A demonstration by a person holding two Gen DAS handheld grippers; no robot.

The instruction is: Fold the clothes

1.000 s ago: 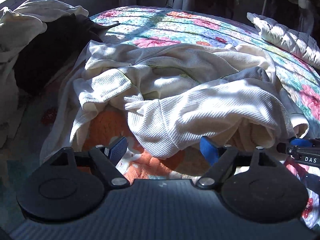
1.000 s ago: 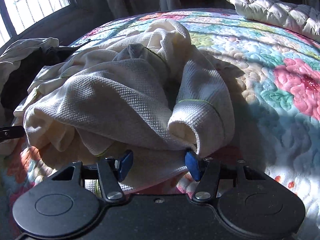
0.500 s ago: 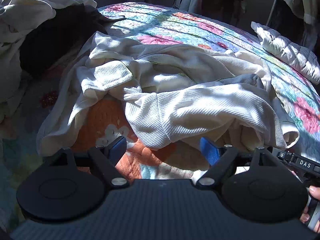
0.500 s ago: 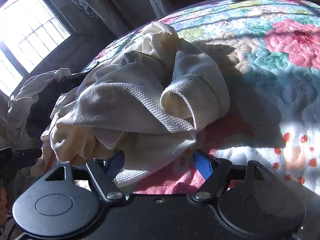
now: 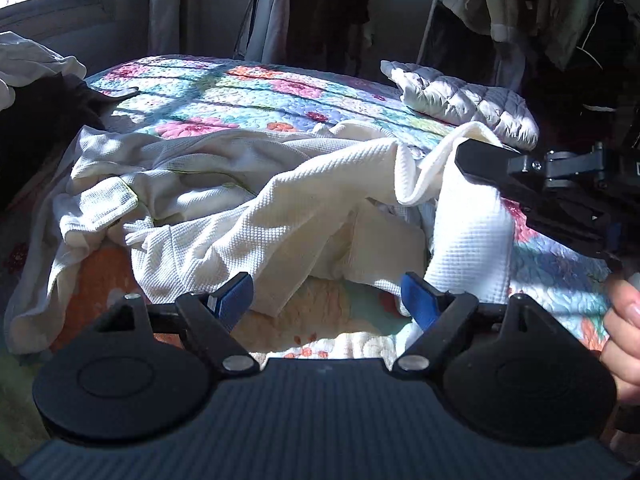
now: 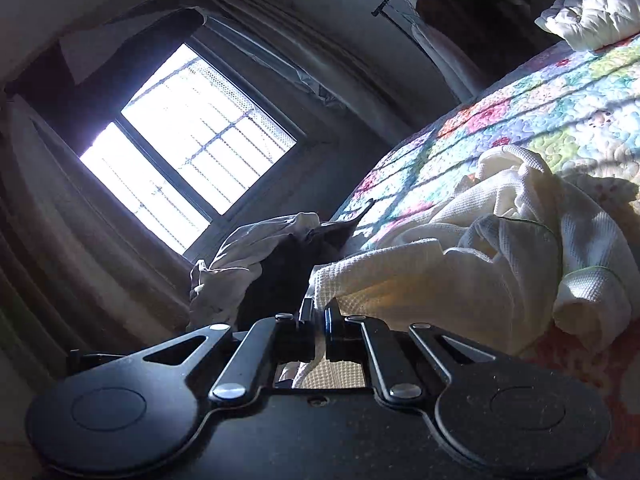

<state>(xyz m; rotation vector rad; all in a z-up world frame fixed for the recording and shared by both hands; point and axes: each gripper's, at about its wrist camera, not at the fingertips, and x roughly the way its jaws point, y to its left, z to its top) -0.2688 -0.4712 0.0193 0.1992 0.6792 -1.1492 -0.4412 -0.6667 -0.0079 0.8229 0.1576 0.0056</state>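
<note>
On the floral quilt (image 5: 280,92) of the bed, a cream waffle-knit garment (image 5: 224,216) lies crumpled in sunlight. The right hand-held gripper (image 6: 319,330) has just clamped shut on one edge of it and holds that edge raised off the heap, probably to shake the piece out for folding. The left hand-held gripper (image 5: 326,298) hangs with its jaws wide apart, empty, just before another hem. The fabric looks thick, soft and rumpled, with thin green piping.

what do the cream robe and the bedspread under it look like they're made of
The cream robe looks like waffle-weave cotton: a fine grid of small squares, matte, draping softly. The bedspread seems to be quilted cotton: stitched swirls puff its flower print, with no shine. Neither fibre can be confirmed by sight.
</note>
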